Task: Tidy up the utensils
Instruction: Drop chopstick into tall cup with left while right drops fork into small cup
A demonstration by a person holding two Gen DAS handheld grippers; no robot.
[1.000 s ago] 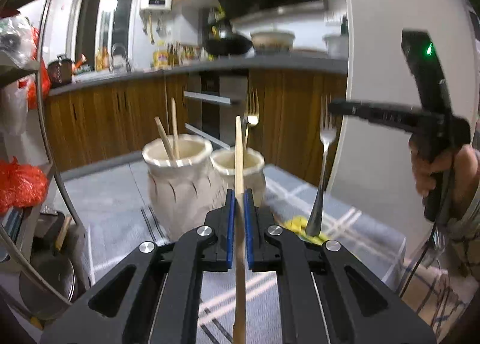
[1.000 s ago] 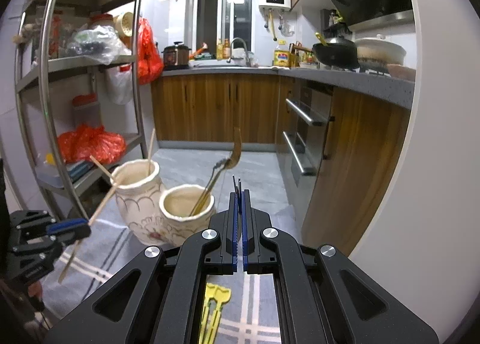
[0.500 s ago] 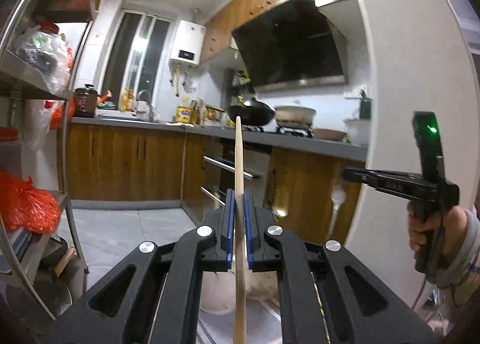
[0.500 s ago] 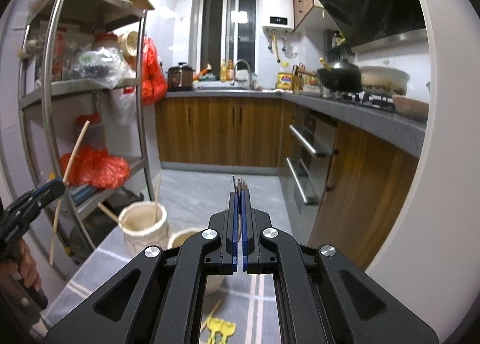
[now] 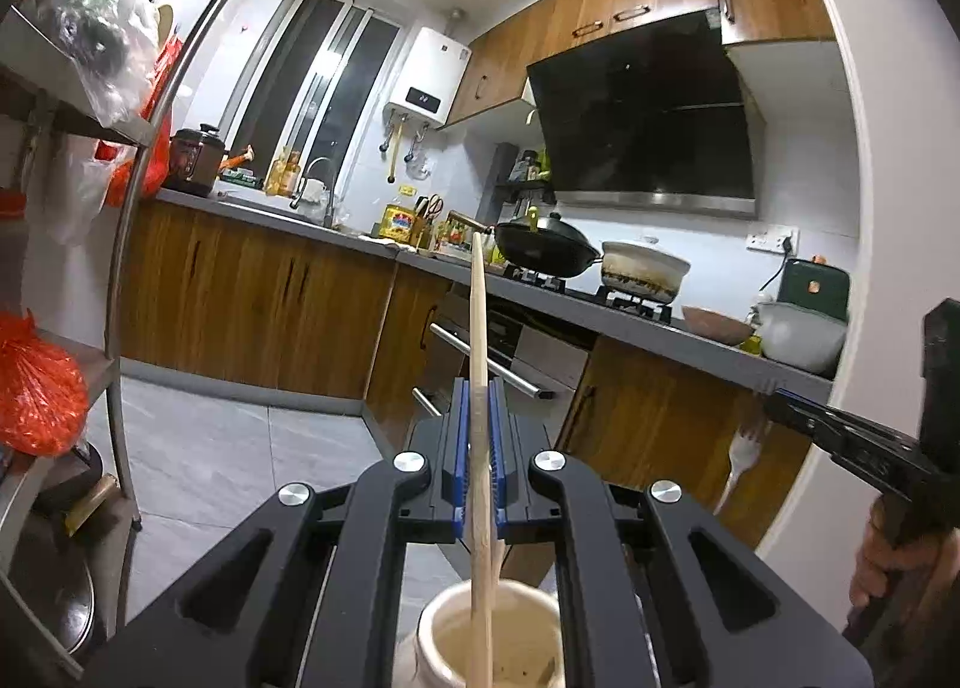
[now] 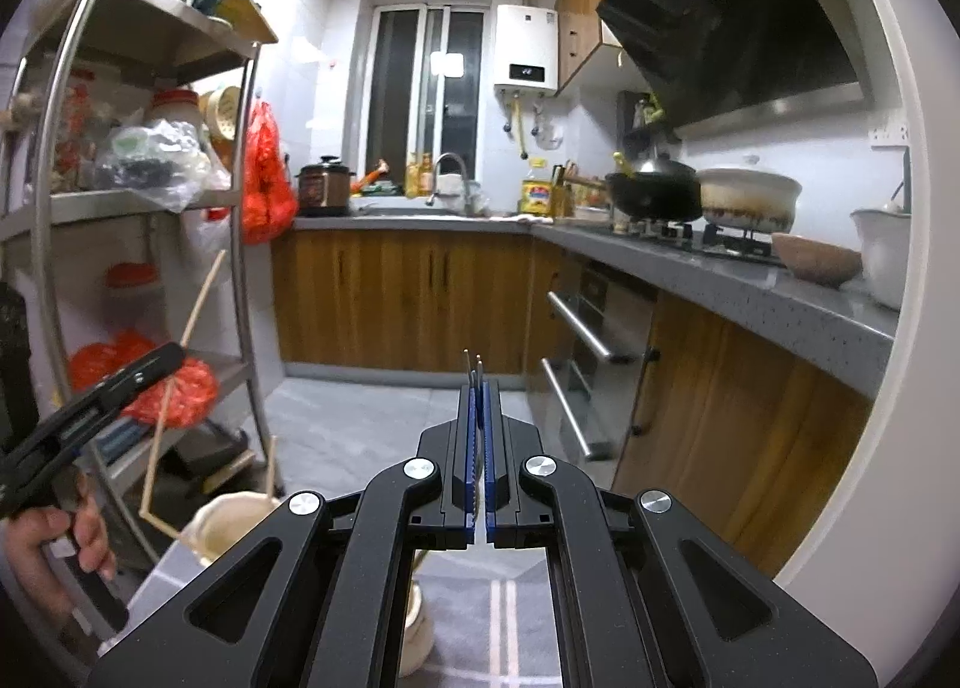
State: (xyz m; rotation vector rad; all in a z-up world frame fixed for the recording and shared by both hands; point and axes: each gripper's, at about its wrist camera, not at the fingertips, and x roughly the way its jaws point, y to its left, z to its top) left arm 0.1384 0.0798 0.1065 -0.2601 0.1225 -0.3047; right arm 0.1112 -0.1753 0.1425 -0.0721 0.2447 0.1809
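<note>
While my left gripper pinches a chopstick upright over a cream jar, my right gripper, farther right, is pressed tight on a fork, tines up. From the right camera, a second chopstick stands in a jar.

Right claw clamped on fork; left claw grips chopstick.

Pale wooden chopstick, shiny metal fork
</note>
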